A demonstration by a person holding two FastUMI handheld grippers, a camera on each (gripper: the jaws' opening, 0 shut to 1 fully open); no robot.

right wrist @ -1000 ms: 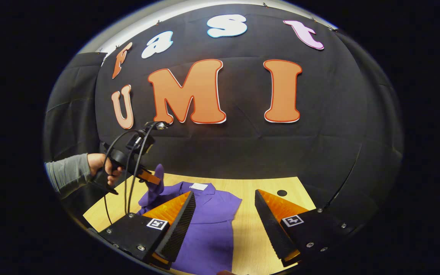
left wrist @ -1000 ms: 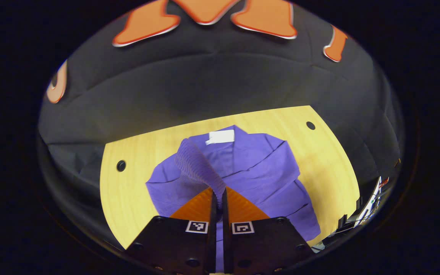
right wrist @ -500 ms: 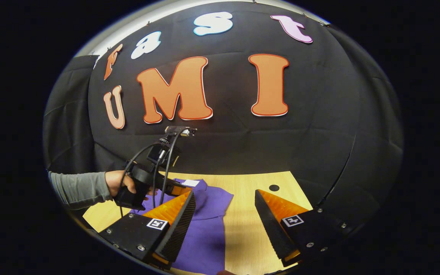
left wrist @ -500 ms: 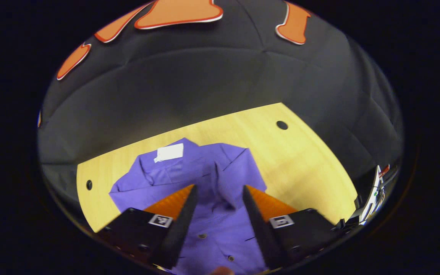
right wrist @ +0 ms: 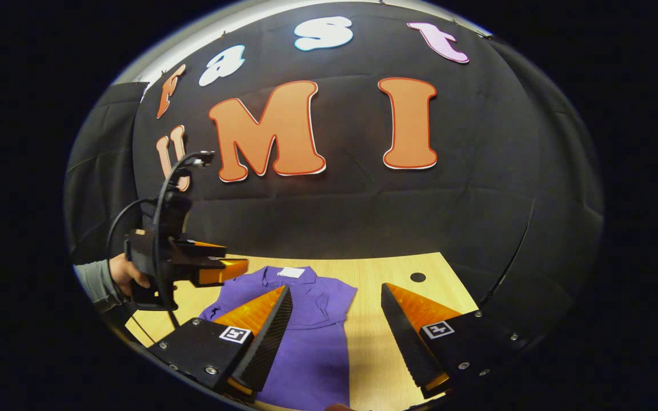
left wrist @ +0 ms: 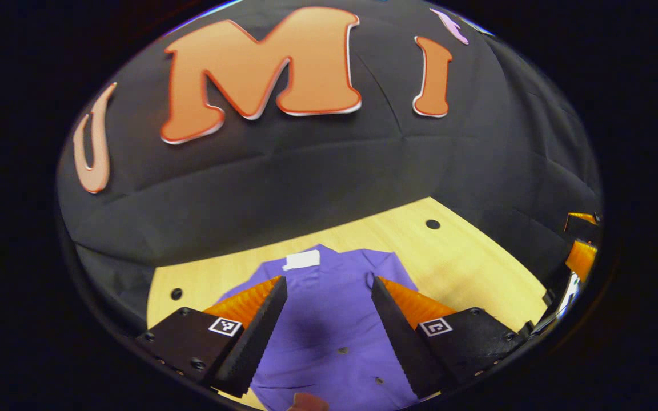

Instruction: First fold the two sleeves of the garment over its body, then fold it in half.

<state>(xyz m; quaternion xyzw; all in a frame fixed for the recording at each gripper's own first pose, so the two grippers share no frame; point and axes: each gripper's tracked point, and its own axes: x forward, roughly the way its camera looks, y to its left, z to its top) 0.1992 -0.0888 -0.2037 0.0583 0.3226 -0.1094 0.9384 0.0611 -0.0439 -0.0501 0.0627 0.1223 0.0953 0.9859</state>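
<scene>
A purple button-up garment (left wrist: 329, 337) lies flat on the wooden table (left wrist: 477, 262), collar and white label (left wrist: 302, 260) at the far end. One sleeve (right wrist: 322, 301) lies folded across its body. My left gripper (left wrist: 328, 282) hovers open above the chest with nothing between its fingers. In the right gripper view, that left gripper (right wrist: 215, 264) hangs above the garment's left edge, held by a hand (right wrist: 120, 275). My right gripper (right wrist: 336, 288) stands open over the garment's (right wrist: 306, 348) right edge and bare table, holding nothing.
The table (right wrist: 374, 354) has a round hole at the far right (right wrist: 417, 277) and another at the left (left wrist: 176, 294). Black cloth wall rises right behind the table's far edge. A grey sleeve (right wrist: 92, 283) reaches in from the left.
My left gripper was shut on the lifted sleeve, then opened and dropped it across the body. It has since pulled back to the left and tilted up. The right gripper barely moved.
</scene>
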